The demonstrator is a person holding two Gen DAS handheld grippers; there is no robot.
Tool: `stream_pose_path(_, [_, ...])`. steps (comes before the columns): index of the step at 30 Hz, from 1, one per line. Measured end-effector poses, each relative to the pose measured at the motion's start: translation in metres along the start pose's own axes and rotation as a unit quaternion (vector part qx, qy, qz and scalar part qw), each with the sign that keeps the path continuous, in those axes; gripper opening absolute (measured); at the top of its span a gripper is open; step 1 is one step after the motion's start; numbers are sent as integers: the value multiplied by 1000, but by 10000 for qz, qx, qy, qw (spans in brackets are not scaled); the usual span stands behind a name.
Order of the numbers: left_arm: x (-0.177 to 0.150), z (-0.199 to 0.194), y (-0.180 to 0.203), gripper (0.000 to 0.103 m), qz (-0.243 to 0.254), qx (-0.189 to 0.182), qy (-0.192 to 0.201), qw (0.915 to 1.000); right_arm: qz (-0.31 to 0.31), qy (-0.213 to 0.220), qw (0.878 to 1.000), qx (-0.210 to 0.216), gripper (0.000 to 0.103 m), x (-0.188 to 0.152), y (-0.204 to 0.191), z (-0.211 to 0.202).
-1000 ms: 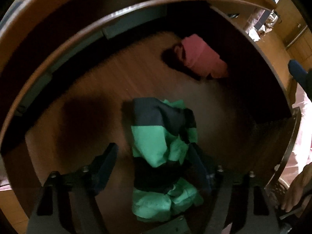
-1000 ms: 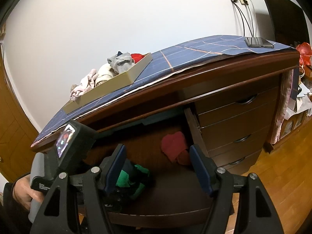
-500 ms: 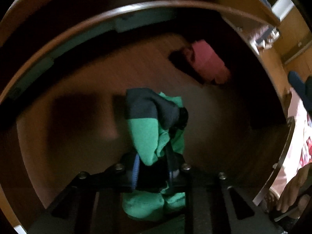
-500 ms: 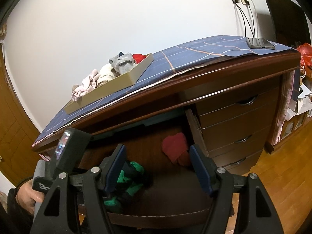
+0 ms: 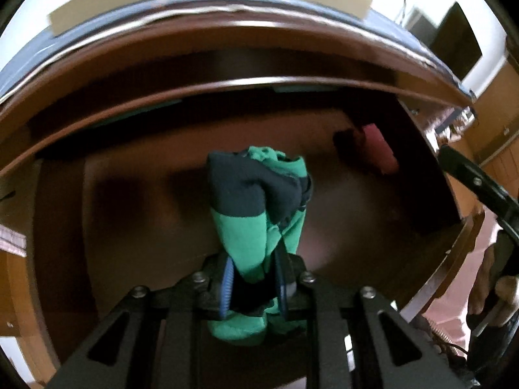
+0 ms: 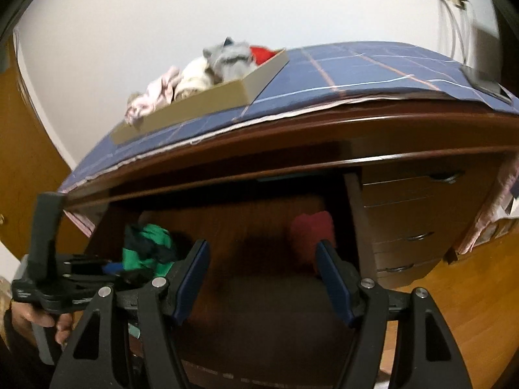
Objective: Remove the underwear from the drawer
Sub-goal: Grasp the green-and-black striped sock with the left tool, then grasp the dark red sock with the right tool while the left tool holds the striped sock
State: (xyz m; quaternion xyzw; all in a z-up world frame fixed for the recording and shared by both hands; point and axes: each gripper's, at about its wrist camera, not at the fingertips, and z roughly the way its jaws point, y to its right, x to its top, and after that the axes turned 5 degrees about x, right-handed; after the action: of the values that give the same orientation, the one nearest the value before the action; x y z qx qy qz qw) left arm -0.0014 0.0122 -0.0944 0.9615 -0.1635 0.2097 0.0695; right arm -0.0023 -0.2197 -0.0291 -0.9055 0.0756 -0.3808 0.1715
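My left gripper [image 5: 254, 278] is shut on the green and navy underwear [image 5: 256, 204], which hangs bunched from its pads above the floor of the open drawer [image 5: 129, 214]. The right wrist view shows that same gripper [image 6: 120, 270] at the left, held by a hand, with the green underwear [image 6: 147, 246] in it. A red piece of underwear [image 5: 378, 150] lies at the drawer's far right corner. My right gripper [image 6: 262, 278] stands open in front of the drawer with nothing between its fingers; the red underwear [image 6: 311, 227] lies just beyond its right finger.
A blue checked cloth [image 6: 356, 71] covers the dresser top. A cardboard box [image 6: 207, 103] on it holds several garments. Shut drawers [image 6: 415, 214] stack to the right of the open one. Wooden floor [image 6: 470, 291] lies at the lower right.
My left gripper closed on the green underwear and lifted it up and back off the drawer floor. The right gripper shifted, so the dresser now looms larger.
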Motion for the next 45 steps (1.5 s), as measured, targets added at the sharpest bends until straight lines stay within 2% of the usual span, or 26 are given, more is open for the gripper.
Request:
stream_pose_path(2, [-6,-8,-7,19,-120,-10,121,9999,-282,-312,9990,-120,65,7,-6,15])
stream_pose_path(4, [-10,-17,-9,19,-170,41,294,9994,-428,-704,9965,-107,49,11,-8,33])
stream_pose_path(7, [-15,-30,-18,19,-227,59,450,9987,-510,-1298,9900,-214,48,14,-8,60])
stream_pose_path(10, [-17,-36,-31,19,-323,-14,525,9981,-998,-1689,9780,-708,48,12,-15,82])
stream_pose_path(14, [-16,-41,-37,19,-411,-81,615,9972,-1131,-2190,9627,-1114,48,12,-16,102])
stream_pose_path(17, [-17,-48,-45,19,-447,-134,670,9967,-1269,-2600,9454,-1499,48,12,-11,118])
stream_pose_path(20, [-20,-49,-44,19,-514,-150,701,9961,-1642,-2848,9289,-1706,47,11,-15,129])
stream_pose_path(23, [-21,-49,-46,19,-569,-167,699,9958,-2129,-3166,9017,-2034,47,3,-21,141])
stream_pose_path(25, [-22,-49,-48,19,-594,-181,698,9956,-2317,-3234,8935,-2083,42,1,-22,143])
stream_pose_path(26, [-22,-48,-46,19,-601,-186,700,9956,-2312,-3226,8944,-2061,40,2,-20,142])
stream_pose_path(28, [-22,-49,-45,19,-624,-210,699,9954,-2002,-3118,9104,-1838,27,13,-14,134])
stream_pose_path(29, [-22,-49,-44,19,-632,-221,695,9953,-1798,-3076,9195,-1658,19,18,-11,129])
stream_pose_path(30, [-22,-49,-44,19,-634,-237,688,9953,-1471,-3096,9307,-1274,1,21,-8,125])
stream_pose_path(31, [-21,-48,-43,19,-635,-240,683,9954,-973,-3214,9398,-636,1,22,-4,120])
stream_pose_path(32, [-21,-48,-43,19,-628,-240,679,9954,-856,-3237,9414,-419,1,19,-5,118])
stream_pose_path(34, [-21,-47,-43,19,-605,-232,670,9956,-936,-3104,9456,-270,2,15,-14,110])
stream_pose_path(36, [-21,-46,-44,19,-608,-223,651,9958,-866,-2719,9584,8,2,21,-19,94])
stream_pose_path(38, [-20,-46,-44,19,-617,-216,625,9959,-1058,-2424,9641,-214,3,27,-21,83])
stream_pose_path(39, [-20,-46,-43,19,-625,-225,616,9959,-1218,-2331,9639,-414,8,30,-22,80])
stream_pose_path(41, [-19,-46,-43,19,-619,-252,619,9958,-1434,-2343,9581,-811,33,36,-21,82])
stream_pose_path(42, [-19,-46,-42,19,-609,-275,620,9958,-1456,-2377,9562,-895,57,35,-22,83])
stream_pose_path(43, [-19,-45,-42,19,-607,-293,620,9958,-1522,-2396,9540,-963,69,35,-16,83])
stream_pose_path(45, [-19,-45,-41,20,-589,-309,617,9959,-1908,-2454,9430,-1186,69,36,-20,96])
